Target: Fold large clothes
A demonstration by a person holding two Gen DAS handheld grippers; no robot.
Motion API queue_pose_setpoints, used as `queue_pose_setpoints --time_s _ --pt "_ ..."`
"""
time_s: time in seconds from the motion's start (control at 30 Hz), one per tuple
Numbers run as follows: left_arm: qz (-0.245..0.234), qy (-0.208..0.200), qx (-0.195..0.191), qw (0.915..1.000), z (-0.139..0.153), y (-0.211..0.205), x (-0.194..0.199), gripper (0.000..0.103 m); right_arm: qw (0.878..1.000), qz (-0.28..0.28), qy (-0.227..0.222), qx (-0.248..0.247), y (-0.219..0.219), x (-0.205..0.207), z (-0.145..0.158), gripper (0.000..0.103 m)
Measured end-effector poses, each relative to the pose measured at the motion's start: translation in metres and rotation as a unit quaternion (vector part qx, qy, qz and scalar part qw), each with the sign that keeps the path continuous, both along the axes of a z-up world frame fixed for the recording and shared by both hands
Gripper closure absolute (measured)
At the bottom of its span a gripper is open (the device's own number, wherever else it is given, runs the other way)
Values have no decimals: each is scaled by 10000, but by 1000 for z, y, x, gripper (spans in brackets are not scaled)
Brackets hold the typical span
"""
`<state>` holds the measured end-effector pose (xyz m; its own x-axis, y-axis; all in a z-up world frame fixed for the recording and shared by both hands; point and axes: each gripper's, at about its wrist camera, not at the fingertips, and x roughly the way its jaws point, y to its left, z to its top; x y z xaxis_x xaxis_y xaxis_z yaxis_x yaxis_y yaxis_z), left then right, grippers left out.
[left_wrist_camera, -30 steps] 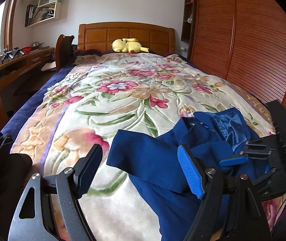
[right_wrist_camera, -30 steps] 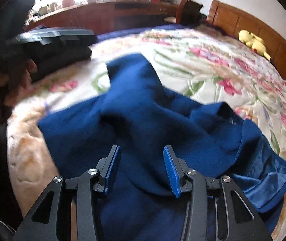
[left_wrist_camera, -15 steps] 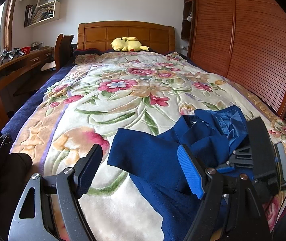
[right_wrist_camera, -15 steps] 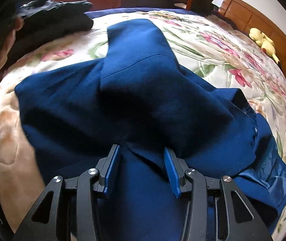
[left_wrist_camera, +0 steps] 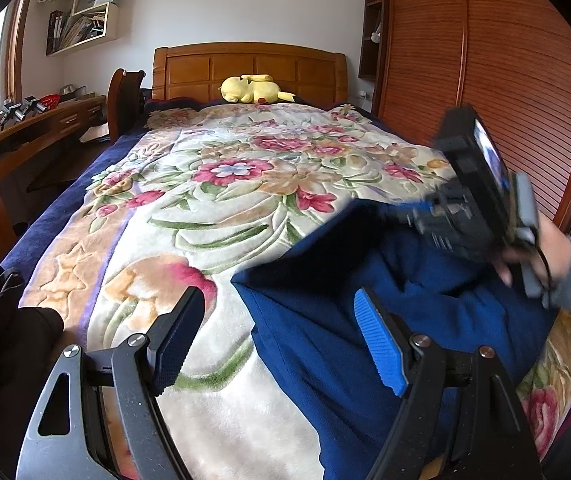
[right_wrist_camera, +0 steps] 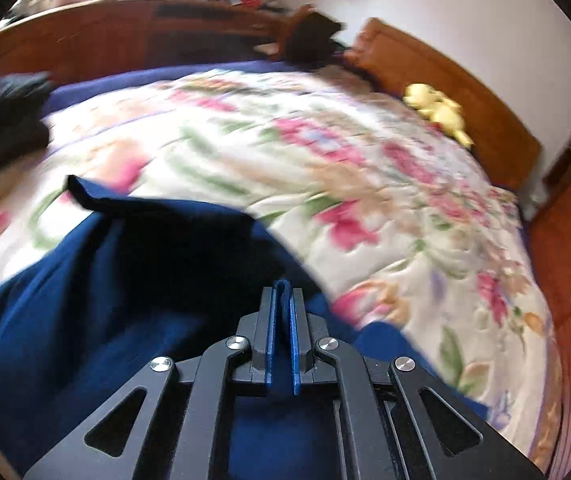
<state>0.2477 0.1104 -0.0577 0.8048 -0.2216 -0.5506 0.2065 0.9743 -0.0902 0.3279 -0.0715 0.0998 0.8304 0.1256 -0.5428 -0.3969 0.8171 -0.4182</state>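
Note:
A large dark blue garment [left_wrist_camera: 337, 320] lies at the near right of the floral bedspread [left_wrist_camera: 213, 184]. My left gripper [left_wrist_camera: 281, 340] is open, low over the bed, its right finger over the garment's left edge and holding nothing. My right gripper [right_wrist_camera: 282, 308] is shut on a fold of the blue garment [right_wrist_camera: 133, 280] and lifts it off the bed; the cloth drapes down to the left. In the left wrist view the right gripper's body [left_wrist_camera: 473, 200] is raised at the right, above the lifted cloth.
A yellow plush toy [left_wrist_camera: 251, 89] lies by the wooden headboard [left_wrist_camera: 245, 66]. A wooden desk [left_wrist_camera: 25, 136] runs along the left. A slatted wardrobe [left_wrist_camera: 525, 80] stands on the right. Dark clothing [left_wrist_camera: 1, 308] lies at the near left.
My right gripper has shut on the blue garment and lifted it up and towards the headboard. The garment's top layer has risen off the bed. My left gripper has stayed open and almost still.

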Motion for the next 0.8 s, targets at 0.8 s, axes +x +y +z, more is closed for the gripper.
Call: queue_pose_setpoints --time_s 0.8 --pt "-633 238 53 9977 -13 -42 -3 25 9814 -205 1889 289 -89 31 -58 63"
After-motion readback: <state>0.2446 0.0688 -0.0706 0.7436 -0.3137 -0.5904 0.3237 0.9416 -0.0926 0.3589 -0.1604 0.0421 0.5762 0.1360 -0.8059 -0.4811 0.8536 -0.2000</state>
